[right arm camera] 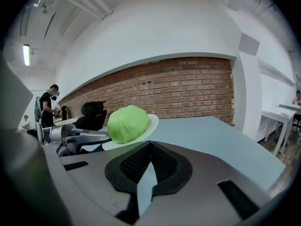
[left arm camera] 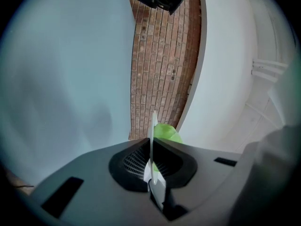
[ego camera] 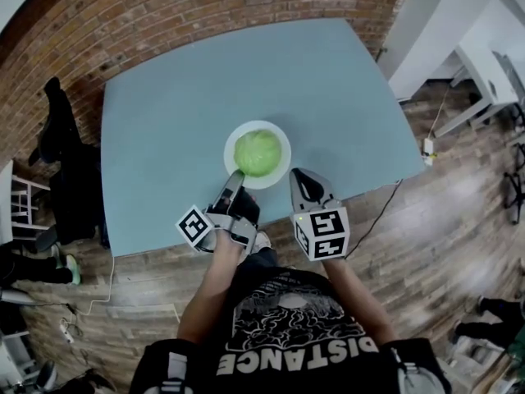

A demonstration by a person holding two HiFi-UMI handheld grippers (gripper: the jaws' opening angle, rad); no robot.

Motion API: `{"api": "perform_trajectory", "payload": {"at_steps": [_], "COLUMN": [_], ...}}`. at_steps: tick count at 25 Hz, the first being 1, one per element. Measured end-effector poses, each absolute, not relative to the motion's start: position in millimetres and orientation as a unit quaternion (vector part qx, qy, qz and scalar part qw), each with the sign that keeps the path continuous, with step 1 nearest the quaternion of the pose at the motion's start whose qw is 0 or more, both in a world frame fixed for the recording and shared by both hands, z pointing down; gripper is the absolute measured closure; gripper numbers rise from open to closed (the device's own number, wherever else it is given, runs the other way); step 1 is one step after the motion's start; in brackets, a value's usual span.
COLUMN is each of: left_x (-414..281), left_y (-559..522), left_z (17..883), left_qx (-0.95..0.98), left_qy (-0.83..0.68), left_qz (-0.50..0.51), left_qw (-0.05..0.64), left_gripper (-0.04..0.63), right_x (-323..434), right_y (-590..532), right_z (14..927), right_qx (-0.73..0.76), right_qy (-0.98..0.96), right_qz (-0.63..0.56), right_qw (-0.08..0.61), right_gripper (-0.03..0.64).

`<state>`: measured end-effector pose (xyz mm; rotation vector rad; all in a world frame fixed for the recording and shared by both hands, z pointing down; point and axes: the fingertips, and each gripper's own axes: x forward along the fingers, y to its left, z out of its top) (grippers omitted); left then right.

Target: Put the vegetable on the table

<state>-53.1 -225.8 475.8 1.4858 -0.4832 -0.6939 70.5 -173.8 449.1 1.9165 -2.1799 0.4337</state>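
1. My left hand-held gripper (ego camera: 236, 175) reaches from the near edge of the pale blue rectangular table (ego camera: 189, 97) to the near-left rim of the round white plate (ego camera: 232, 139). In the left gripper view, its jaws are clamped on that rim (left arm camera: 153, 124), which shows edge-on between them.

2. The round pale-green leafy vegetable (ego camera: 257, 153) lies in the middle of the plate, just beyond the left hand-held gripper's tips. The left gripper view shows only part of it (left arm camera: 165, 132) past the rim.

3. In the right gripper view the plate (right arm camera: 151, 122) sits tilted, far edge higher. I cannot tell whether its underside touches the table.

4. My right hand-held gripper (ego camera: 297, 173) sits just beside the plate's near-right rim, apart from it. Its jaws (right arm camera: 150, 145) are pressed together at the tips with nothing between them; the vegetable (right arm camera: 128, 123) lies ahead and to the left.

5. A red brick wall (right arm camera: 188, 86) stands behind the table.
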Motion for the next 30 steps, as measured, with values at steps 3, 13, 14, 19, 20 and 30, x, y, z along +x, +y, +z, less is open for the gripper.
{"api": "perform_trajectory", "payload": {"at_steps": [3, 13, 14, 19, 20, 30], "left_x": [-59.5, -75.4, -75.2, -71.6, -70.2, -49.9], "left_y": [-237.5, -265.0, -265.9, -270.4, -271.8, -278.1], "left_z": [483.5, 510.1, 512.1, 524.4, 526.6, 550.7], "left_qx": [0.664, 0.668, 0.668, 0.666, 0.666, 0.672], "left_qy": [-0.210, -0.208, -0.207, -0.211, -0.213, -0.245], "left_qz": [-0.298, -0.271, -0.269, -0.254, -0.251, -0.210], "left_qw": [0.653, 0.662, 0.662, 0.668, 0.669, 0.666], "left_gripper": [0.583, 0.583, 0.583, 0.583, 0.583, 0.581], "right_x": [64.7, 48.7, 48.5, 47.6, 48.5, 66.5], "right_y": [-188.9, -215.7, -216.5, -222.9, -224.6, -235.2], "right_z": [450.7, 471.0, 473.4, 480.1, 480.5, 494.1], "right_qx": [0.650, 0.659, 0.660, 0.661, 0.662, 0.646], "right_qy": [-0.738, -0.725, -0.724, -0.722, -0.722, -0.732], "right_qz": [0.146, 0.158, 0.159, 0.161, 0.160, 0.171], "right_qw": [0.106, 0.123, 0.123, 0.124, 0.123, 0.135], "right_gripper": [0.609, 0.609, 0.609, 0.609, 0.609, 0.609]}}
